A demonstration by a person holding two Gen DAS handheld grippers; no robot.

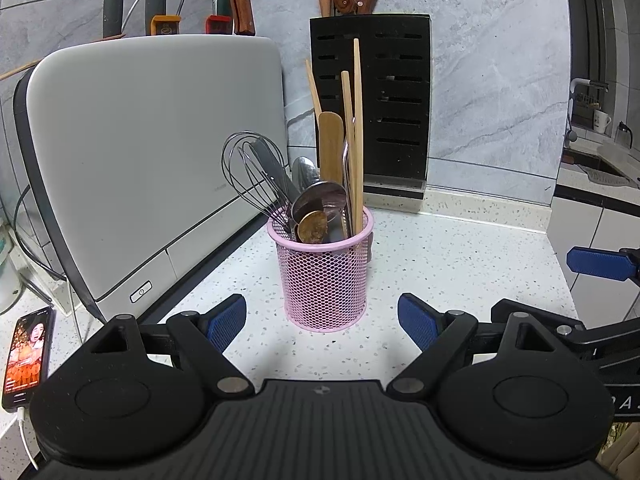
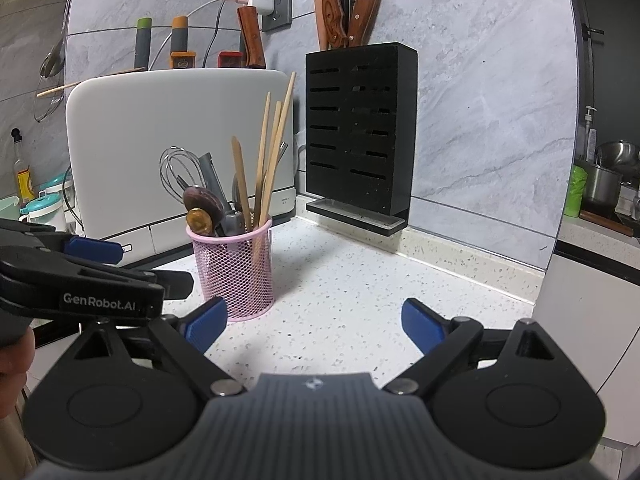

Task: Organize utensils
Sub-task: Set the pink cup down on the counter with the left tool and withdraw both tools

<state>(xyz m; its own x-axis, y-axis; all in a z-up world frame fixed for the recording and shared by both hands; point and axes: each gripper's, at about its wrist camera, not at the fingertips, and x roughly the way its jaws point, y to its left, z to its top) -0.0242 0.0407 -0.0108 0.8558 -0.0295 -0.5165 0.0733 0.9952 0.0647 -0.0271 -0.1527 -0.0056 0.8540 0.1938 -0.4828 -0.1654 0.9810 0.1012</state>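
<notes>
While both cameras face the same corner of the speckled countertop (image 1: 440,264), each records details the other misses. The pink mesh holder (image 1: 326,276) stands upright on the counter, just in front of the left gripper (image 1: 322,322), whose blue-padded jaws are spread wide with nothing between them. From the left wrist view, the holder carries a wire whisk (image 1: 250,172) leaning left, metal spoons (image 1: 320,196), a flat wooden spatula (image 1: 331,148) and several wooden chopsticks (image 1: 357,120) standing near upright. A phone (image 1: 28,356) with a lit screen lies at the lower left on a charging cable; it does not appear in the right wrist view.

The right gripper (image 2: 316,326) also has its jaws wide apart and empty, over bare counter, with the holder (image 2: 236,272) just beyond its left finger. Here the chopsticks (image 2: 276,140) appear tilted to the right. The left gripper's black body enters at the left edge, and part of a hand (image 2: 16,352) shows beneath it.

Behind the holder sit a white appliance (image 1: 152,152) and, right of it, a black slotted knife block (image 2: 360,132) against the grey tiled wall, with wooden-handled knives (image 2: 352,16) rising from its top. Only the right wrist view shows the wall socket with a white charger (image 2: 260,2), a bottle (image 2: 22,172) at far left, and steel pots (image 2: 608,176) at far right. Only the left wrist view shows a white mug (image 1: 601,121) by the sink area at far right.
</notes>
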